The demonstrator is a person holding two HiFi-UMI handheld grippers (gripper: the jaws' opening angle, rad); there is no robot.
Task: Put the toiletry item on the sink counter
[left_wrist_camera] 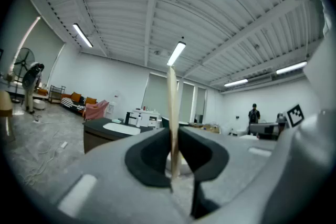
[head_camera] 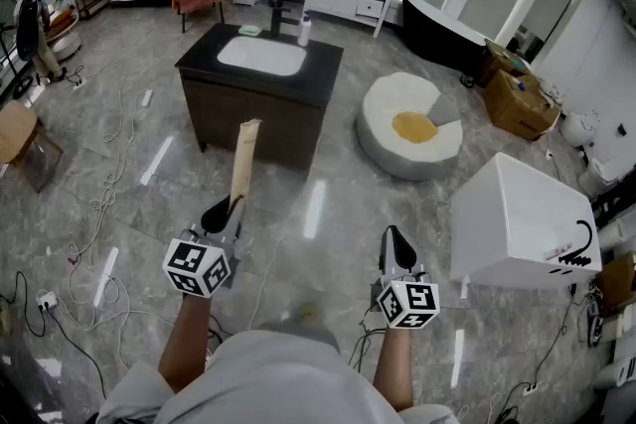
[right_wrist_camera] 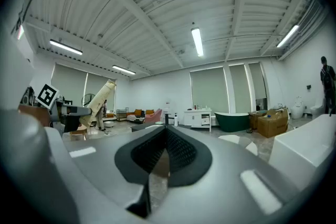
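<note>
My left gripper (head_camera: 222,213) is shut on a flat, beige toiletry tube (head_camera: 243,160) that stands upright out of its jaws. In the left gripper view the tube (left_wrist_camera: 172,113) runs as a thin pale strip between the closed black pads. My right gripper (head_camera: 397,248) is held beside it at the lower right, shut with nothing in it; its pads (right_wrist_camera: 178,152) meet in the right gripper view. The sink counter (head_camera: 323,74), dark-topped with a white basin (head_camera: 261,56), stands a few steps ahead. From the right gripper view the held tube (right_wrist_camera: 97,102) shows at the left.
On the counter are a black faucet (head_camera: 277,15), a white bottle (head_camera: 304,29) and a small green item (head_camera: 249,30). A round white beanbag (head_camera: 409,126) lies right of it, a white box-like unit (head_camera: 519,223) at the near right. Cables (head_camera: 109,199) trail over the floor at left.
</note>
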